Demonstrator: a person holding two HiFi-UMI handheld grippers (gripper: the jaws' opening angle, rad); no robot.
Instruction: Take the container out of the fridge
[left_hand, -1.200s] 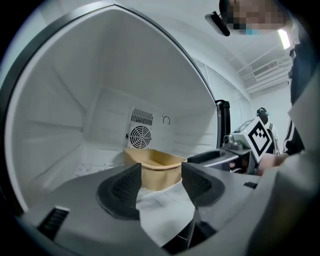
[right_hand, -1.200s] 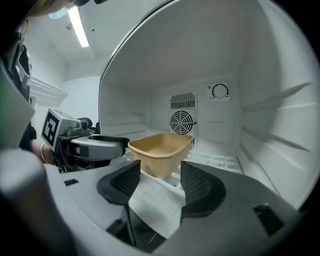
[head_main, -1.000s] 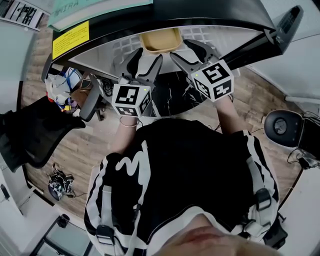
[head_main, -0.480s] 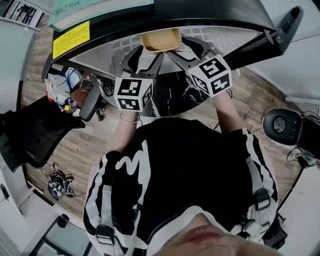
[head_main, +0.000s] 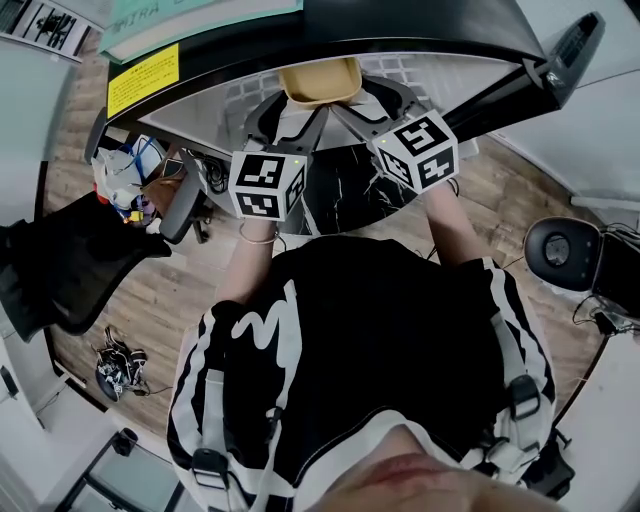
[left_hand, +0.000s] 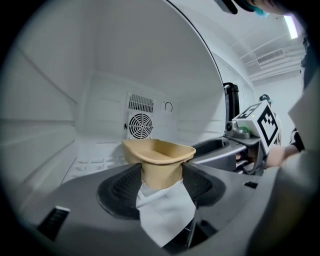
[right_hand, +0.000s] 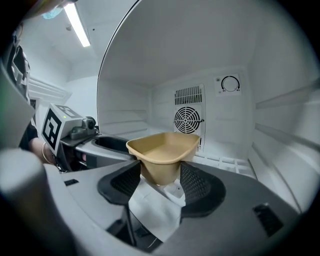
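Support: fridge floor (left_hand: 95, 162), white, moulded in a grid at the sides | Load: you have one tan container (right_hand: 162, 145) over its middle, in front of the back wall's fan grille (right_hand: 187, 120) | Contact: container's base hidden from you, so resting or lifted cannot be told

A black office chair (head_main: 75, 262) stands on the wood-plank floor (head_main: 165, 300); a strip light (right_hand: 77, 24) glows overhead.

Container (left_hand: 157, 154): inside the fridge (left_hand: 100, 75), in front of the fan grille (left_hand: 140, 125) at its rear. My left gripper (left_hand: 160, 177) at its left end, my right gripper (right_hand: 159, 180) at its right end. Each gripper's jaws flank it, touching. Grippers side by side.
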